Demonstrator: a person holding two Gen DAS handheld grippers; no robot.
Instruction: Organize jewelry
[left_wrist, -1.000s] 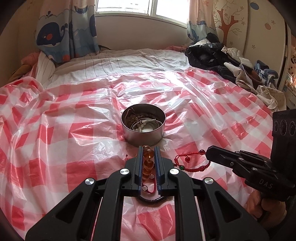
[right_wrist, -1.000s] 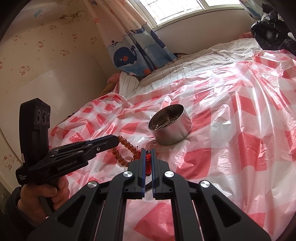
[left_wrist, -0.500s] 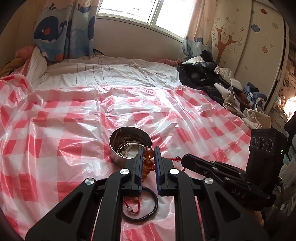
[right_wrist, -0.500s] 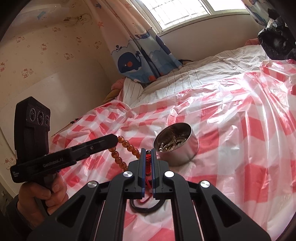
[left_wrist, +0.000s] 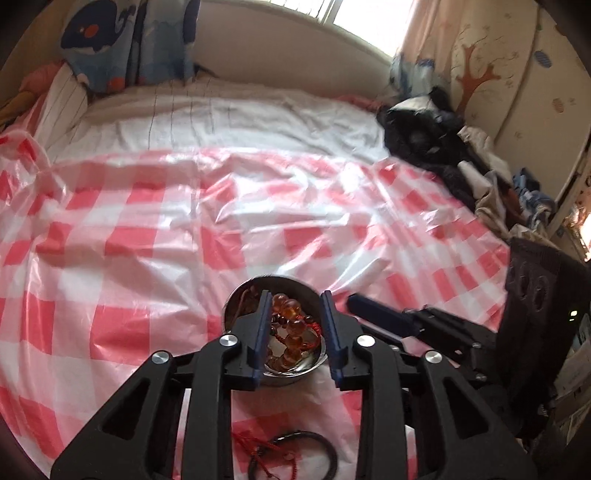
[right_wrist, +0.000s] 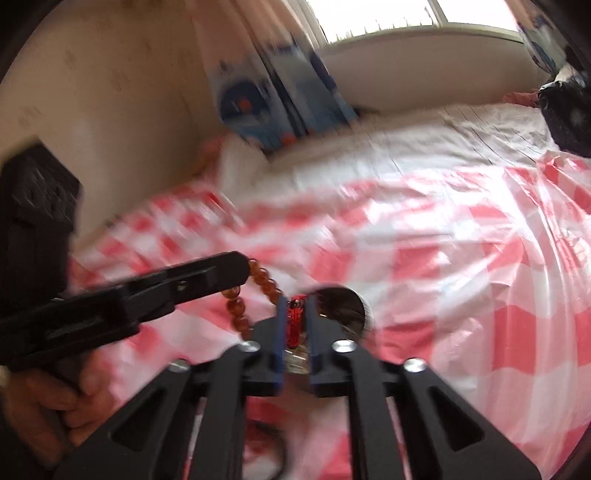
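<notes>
The metal tin (left_wrist: 236, 306) is seen on the red-checked plastic sheet (left_wrist: 147, 240) spread over the bed. It lies dead ahead at 12 o'clock of the left tongs (left_wrist: 294, 294), directly under their tips. The amber bead bracelet (left_wrist: 290, 317) is seen between the two jaws and over the tin's mouth. The jaws are opening, and a gap is visible on both sides of the beads, so no grip is judged to be left. In the blurred right wrist view, the strand is seen hanging from the left tip, its long axis running down toward 5 o'clock into the tin.

The right tongs (right_wrist: 297, 300) are brought in from 3 o'clock of the left pair and are likewise pointed at the tin, whose rim is seen at 1 o'clock of their tips. Their jaws are opening too, though less widely. The red cord bracelet (right_wrist: 294, 321) is seen upright in the gap, along the 12-to-6 line. Whether it is touched by the pads cannot be told through the blur.

Both pieces are judged to be released straight down. The left tongs are the better centred over the tin. A black band (left_wrist: 325, 454) and a red string (left_wrist: 255, 443) are left on the sheet at 6 o'clock, nearer the left hand.
</notes>
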